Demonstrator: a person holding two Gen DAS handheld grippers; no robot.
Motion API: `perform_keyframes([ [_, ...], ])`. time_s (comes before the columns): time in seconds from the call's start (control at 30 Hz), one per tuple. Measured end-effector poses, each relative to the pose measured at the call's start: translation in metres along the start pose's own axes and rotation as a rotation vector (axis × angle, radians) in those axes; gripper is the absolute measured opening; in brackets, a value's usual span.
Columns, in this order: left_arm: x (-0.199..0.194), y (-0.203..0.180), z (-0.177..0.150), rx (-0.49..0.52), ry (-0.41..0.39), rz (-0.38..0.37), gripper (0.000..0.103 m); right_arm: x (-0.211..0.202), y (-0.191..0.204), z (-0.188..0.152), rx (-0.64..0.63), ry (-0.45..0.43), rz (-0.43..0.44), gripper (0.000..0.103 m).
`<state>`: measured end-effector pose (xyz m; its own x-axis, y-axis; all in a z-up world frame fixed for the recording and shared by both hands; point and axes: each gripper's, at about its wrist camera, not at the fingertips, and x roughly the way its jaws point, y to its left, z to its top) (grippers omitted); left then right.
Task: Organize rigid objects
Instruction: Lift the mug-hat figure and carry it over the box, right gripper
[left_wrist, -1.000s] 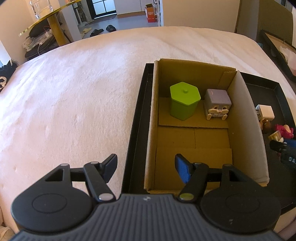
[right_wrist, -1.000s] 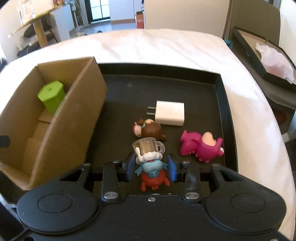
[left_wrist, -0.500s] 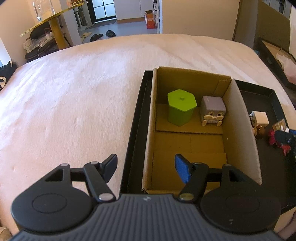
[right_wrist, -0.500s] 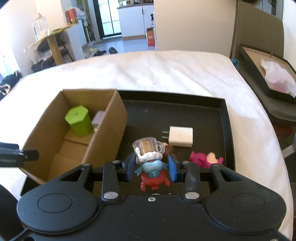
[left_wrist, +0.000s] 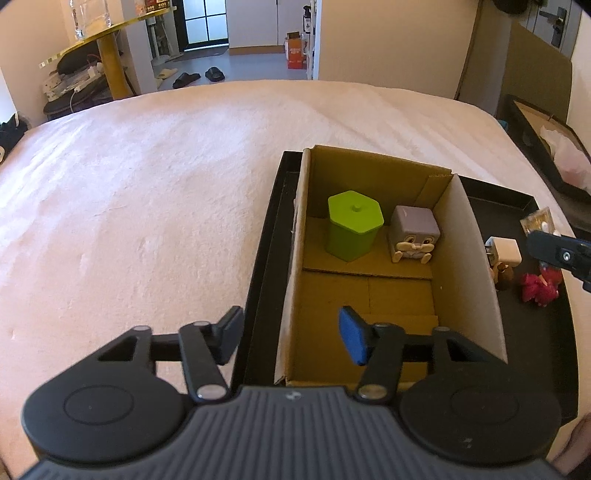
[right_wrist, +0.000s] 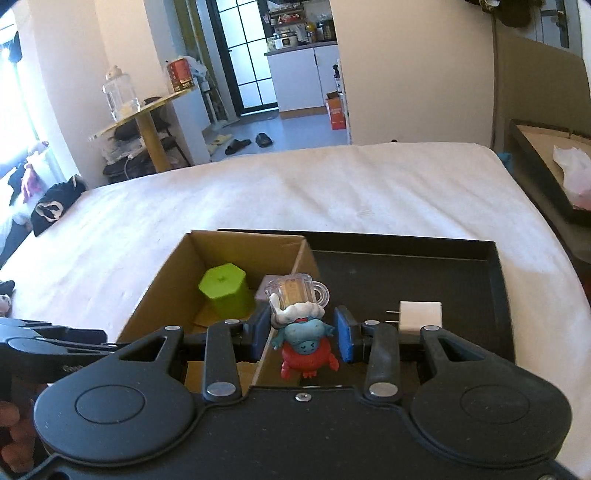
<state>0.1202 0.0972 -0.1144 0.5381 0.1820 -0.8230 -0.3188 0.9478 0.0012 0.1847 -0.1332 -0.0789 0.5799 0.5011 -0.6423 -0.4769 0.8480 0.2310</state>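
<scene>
My right gripper (right_wrist: 301, 332) is shut on a small figurine (right_wrist: 301, 332), blue and red with a clear beer mug on top, held in the air above the right wall of the cardboard box (right_wrist: 170, 266). The box (left_wrist: 472, 266) stands in a black tray (left_wrist: 266, 236) and holds a green hexagonal container (left_wrist: 352, 225) and a grey cube figurine (left_wrist: 413, 234). My left gripper (left_wrist: 291, 332) is open and empty, straddling the box's near left wall. The right gripper's tip shows in the left wrist view (left_wrist: 557, 251).
On the tray's (right_wrist: 406, 266) right side lie a white charger plug (right_wrist: 421, 317), a brown figurine (left_wrist: 504, 275) and a pink figurine (left_wrist: 539, 290). The tray sits on a white bed (left_wrist: 147, 192). Another open box (right_wrist: 546, 166) stands at the far right.
My right gripper has risen and moved left with the figurine, from over the tray to the box's wall. My left gripper has pulled back a little.
</scene>
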Motion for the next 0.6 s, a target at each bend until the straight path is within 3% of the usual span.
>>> perform_keyframes([
  [0.2, 0.003, 0.007, -0.001, -0.023, -0.003, -0.050, 0.026, 0.004, 0.018, 0.004, -0.023, -0.026, 0.024, 0.037],
  [0.3, 0.005, 0.011, -0.001, -0.035, 0.002, -0.090, 0.019, 0.011, 0.025, 0.007, -0.038, -0.021, 0.029, 0.037],
  [0.6, 0.011, 0.023, -0.001, -0.090, 0.008, -0.125, 0.015, 0.023, 0.053, 0.011, -0.125, 0.006, 0.070, 0.037],
])
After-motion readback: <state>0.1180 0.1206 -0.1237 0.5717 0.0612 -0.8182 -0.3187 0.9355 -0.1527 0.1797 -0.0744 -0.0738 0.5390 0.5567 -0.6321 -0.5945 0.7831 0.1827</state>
